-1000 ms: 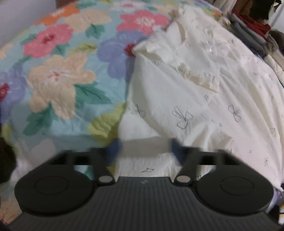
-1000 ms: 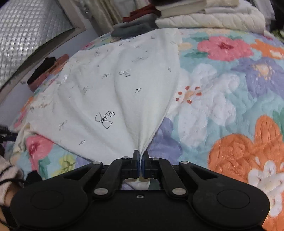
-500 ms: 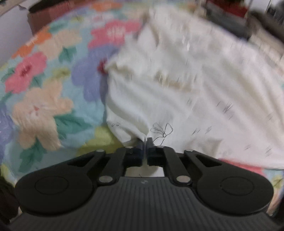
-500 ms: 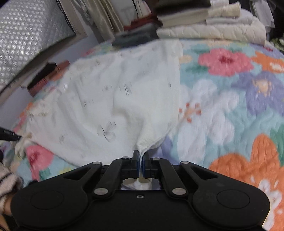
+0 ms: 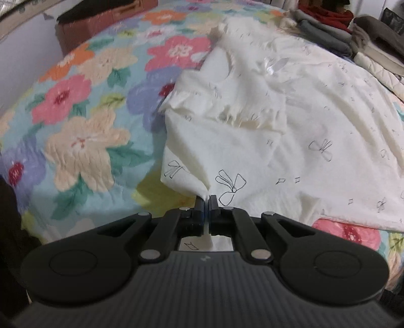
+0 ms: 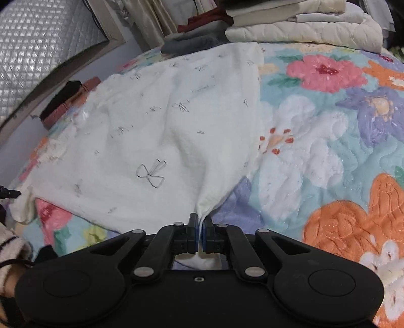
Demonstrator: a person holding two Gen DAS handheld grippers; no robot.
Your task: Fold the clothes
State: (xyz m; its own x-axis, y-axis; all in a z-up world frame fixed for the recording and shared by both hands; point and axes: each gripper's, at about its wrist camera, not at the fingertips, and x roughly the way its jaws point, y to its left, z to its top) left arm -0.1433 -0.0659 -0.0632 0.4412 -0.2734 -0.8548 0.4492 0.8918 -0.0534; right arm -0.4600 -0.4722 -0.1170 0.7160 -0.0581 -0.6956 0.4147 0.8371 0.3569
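Observation:
A white garment printed with small black bows lies spread on a floral quilt. A ruffled sleeve is folded over its upper part. My left gripper is shut on the garment's near left corner and lifts it slightly. In the right wrist view the same garment stretches away from my right gripper, which is shut on its near right corner. The cloth is pulled taut into a peak at each gripper.
Folded clothes and quilted bedding are stacked at the far edge of the bed, and show dark and grey in the left wrist view. A brown box stands beyond the bed's far left. The quilt lies bare to the right of the garment.
My left gripper was open over the hem a second ago; it has shut on the corner and lifted it. My right gripper stays shut on its corner, and the cloth has slackened a little.

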